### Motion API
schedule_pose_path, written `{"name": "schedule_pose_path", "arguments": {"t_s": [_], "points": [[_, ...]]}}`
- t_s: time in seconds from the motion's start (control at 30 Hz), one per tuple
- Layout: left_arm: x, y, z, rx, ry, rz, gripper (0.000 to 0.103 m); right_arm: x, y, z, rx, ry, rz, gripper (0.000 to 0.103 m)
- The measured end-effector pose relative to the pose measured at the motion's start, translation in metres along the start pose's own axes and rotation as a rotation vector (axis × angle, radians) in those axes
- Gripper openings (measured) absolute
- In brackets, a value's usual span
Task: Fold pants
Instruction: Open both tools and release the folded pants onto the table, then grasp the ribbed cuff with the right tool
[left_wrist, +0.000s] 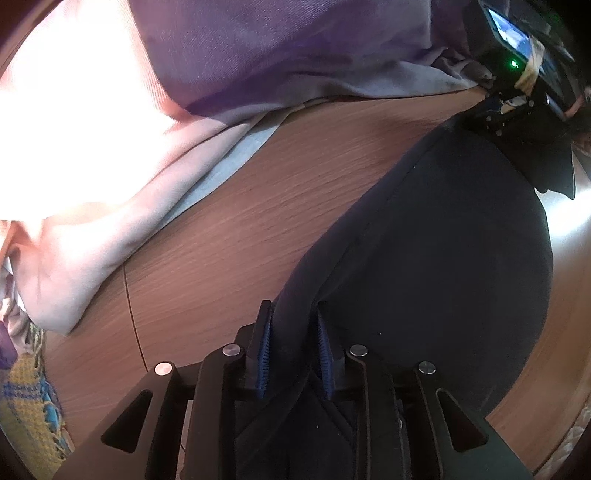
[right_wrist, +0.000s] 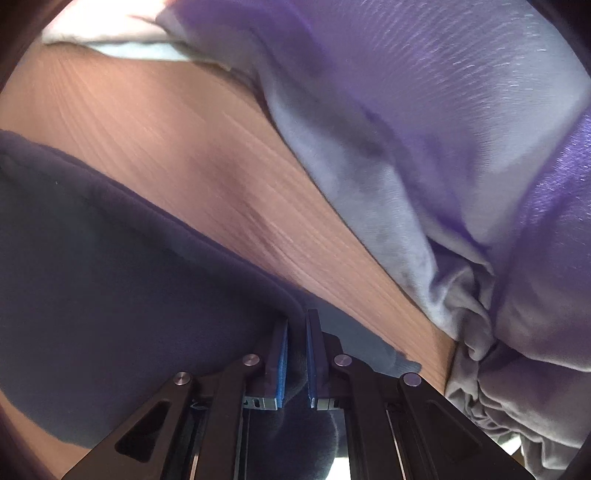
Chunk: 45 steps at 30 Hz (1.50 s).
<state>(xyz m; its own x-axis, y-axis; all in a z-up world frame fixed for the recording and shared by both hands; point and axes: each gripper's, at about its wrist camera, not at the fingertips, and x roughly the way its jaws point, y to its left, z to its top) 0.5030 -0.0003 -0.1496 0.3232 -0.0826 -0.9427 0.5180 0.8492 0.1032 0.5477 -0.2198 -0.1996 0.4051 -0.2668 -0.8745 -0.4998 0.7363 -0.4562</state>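
Note:
The dark navy pants (left_wrist: 443, 236) lie on a wooden table (left_wrist: 236, 229) and stretch from my left gripper toward the other gripper. My left gripper (left_wrist: 293, 314) is shut on an edge of the pants, with the cloth pinched between its blue pads (left_wrist: 264, 354). The right gripper's body (left_wrist: 517, 74) shows at the top right of the left wrist view, at the far end of the pants. In the right wrist view my right gripper (right_wrist: 297, 321) is shut on a fold of the same dark pants (right_wrist: 110, 266), which spread to the left.
A pile of purple and grey cloth (right_wrist: 443, 147) lies beyond the pants on the table (right_wrist: 184, 140). A pale pink cloth (left_wrist: 74, 166) lies at the left. A yellow knitted item (left_wrist: 26, 406) sits at the far left edge.

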Motion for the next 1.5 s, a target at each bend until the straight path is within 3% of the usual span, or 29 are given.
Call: {"name": "schedule_pose_path", "arguments": {"t_s": [0.2, 0.27, 0.3, 0.37, 0.43, 0.53, 0.7, 0.87, 1.03, 1.17, 1.33, 1.5], "points": [[-0.005, 0.000, -0.002, -0.009, -0.033, 0.057, 0.041, 0.005, 0.002, 0.005, -0.022, 0.009, -0.020, 0.008], [-0.016, -0.001, -0.002, -0.014, -0.075, 0.079, 0.043, 0.000, 0.003, 0.005, -0.026, -0.008, -0.024, 0.012], [-0.025, -0.002, -0.003, -0.022, -0.107, 0.104, 0.045, -0.004, 0.005, 0.006, -0.022, -0.020, -0.027, 0.021], [-0.049, -0.007, -0.006, -0.030, -0.187, 0.155, 0.060, -0.025, 0.006, 0.002, -0.003, -0.099, -0.059, 0.038], [-0.070, -0.016, -0.006, -0.020, -0.249, 0.183, 0.062, -0.044, 0.004, -0.002, 0.020, -0.172, -0.073, 0.050], [-0.094, -0.028, -0.011, -0.035, -0.308, 0.221, 0.063, -0.083, 0.001, -0.015, 0.057, -0.284, -0.084, 0.050], [-0.114, -0.056, -0.029, -0.092, -0.384, 0.172, 0.063, -0.130, 0.000, -0.053, 0.136, -0.434, -0.072, 0.050], [-0.109, -0.080, -0.050, -0.190, -0.403, 0.113, 0.063, -0.150, 0.018, -0.118, 0.238, -0.566, -0.048, 0.050], [-0.093, -0.105, -0.061, -0.249, -0.360, 0.121, 0.063, -0.142, 0.041, -0.170, 0.265, -0.607, -0.045, 0.050], [-0.086, -0.118, -0.072, -0.262, -0.341, 0.153, 0.063, -0.129, 0.051, -0.198, 0.281, -0.625, -0.056, 0.064], [-0.076, -0.130, -0.081, -0.290, -0.349, 0.147, 0.063, -0.107, 0.063, -0.207, 0.224, -0.625, -0.144, 0.064], [-0.062, -0.141, -0.075, -0.290, -0.358, 0.146, 0.063, -0.086, 0.070, -0.208, 0.162, -0.621, -0.123, 0.064]]}}
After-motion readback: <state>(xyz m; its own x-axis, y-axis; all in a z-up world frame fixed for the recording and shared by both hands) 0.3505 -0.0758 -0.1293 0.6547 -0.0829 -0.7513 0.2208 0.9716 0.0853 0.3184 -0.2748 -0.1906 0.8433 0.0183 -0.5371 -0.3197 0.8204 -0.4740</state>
